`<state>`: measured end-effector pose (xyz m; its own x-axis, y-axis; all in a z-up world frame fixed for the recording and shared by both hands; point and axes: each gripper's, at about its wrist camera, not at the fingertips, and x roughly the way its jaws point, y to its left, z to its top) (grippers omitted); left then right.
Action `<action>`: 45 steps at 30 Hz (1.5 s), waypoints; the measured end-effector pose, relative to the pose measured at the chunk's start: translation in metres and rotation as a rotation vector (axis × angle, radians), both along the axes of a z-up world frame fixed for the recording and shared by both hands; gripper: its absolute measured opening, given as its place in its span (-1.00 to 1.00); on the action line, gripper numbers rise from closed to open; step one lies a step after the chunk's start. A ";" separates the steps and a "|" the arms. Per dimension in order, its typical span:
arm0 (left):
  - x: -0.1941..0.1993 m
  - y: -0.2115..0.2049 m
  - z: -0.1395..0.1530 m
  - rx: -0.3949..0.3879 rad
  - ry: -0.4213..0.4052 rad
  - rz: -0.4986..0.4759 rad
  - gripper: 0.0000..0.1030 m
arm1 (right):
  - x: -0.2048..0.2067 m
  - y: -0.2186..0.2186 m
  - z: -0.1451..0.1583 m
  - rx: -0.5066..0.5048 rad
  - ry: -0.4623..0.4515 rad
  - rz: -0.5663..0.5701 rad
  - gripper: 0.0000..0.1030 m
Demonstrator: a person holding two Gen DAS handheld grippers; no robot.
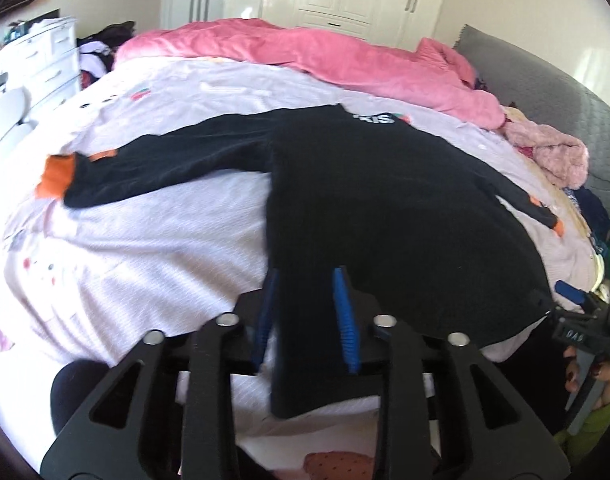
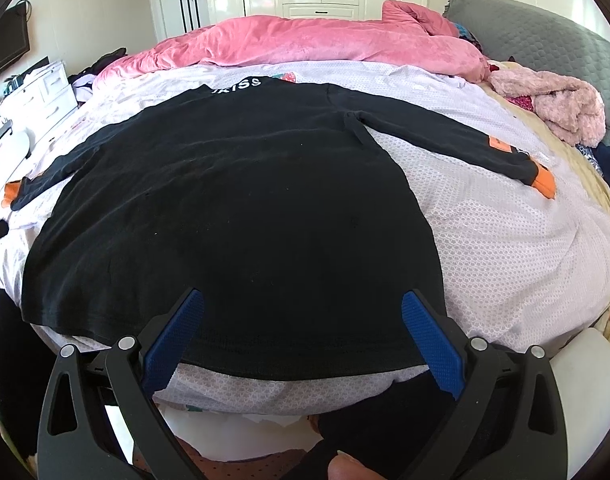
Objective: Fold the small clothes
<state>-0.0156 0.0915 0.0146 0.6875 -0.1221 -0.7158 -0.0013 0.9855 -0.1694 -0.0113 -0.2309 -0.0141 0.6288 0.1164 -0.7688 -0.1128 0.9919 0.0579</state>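
Note:
A small black long-sleeved shirt with orange cuffs lies spread flat on the bed, sleeves out to both sides; it also shows in the right wrist view. My left gripper sits at the shirt's lower left corner, with the hem edge between its narrowly parted blue pads. My right gripper is open wide over the shirt's bottom hem, holding nothing. The right gripper also shows at the right edge of the left wrist view, by the shirt's lower right corner.
A pink quilt lies bunched across the far side of the bed. A fluffy pink garment and dark clothes lie at the right by a grey headboard. White drawers stand at the left. The lilac sheet surrounds the shirt.

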 end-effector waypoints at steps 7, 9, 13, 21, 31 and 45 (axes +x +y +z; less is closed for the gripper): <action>0.034 -0.035 -0.008 0.007 0.010 -0.088 -0.20 | 0.010 0.005 0.002 -0.032 -0.005 0.016 0.92; 0.042 -0.042 -0.009 0.019 0.010 -0.095 -0.14 | 0.014 0.007 0.005 -0.036 -0.012 0.027 0.92; 0.053 -0.053 0.001 0.008 -0.020 -0.103 0.30 | 0.027 0.012 0.018 -0.077 -0.048 0.046 0.92; 0.071 -0.060 0.017 0.056 -0.054 -0.084 0.82 | 0.065 0.020 0.046 -0.060 -0.106 0.040 0.92; 0.099 -0.064 0.021 0.059 -0.053 -0.090 0.82 | 0.099 0.026 0.047 -0.043 -0.101 0.033 0.92; 0.139 -0.079 0.026 0.051 -0.028 -0.097 0.82 | 0.145 0.007 0.064 -0.004 -0.110 -0.012 0.92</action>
<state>0.1230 0.0120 0.0411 0.6940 -0.1526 -0.7036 0.0982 0.9882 -0.1175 0.1335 -0.2236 0.0494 0.7110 0.1054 -0.6952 -0.1063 0.9935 0.0418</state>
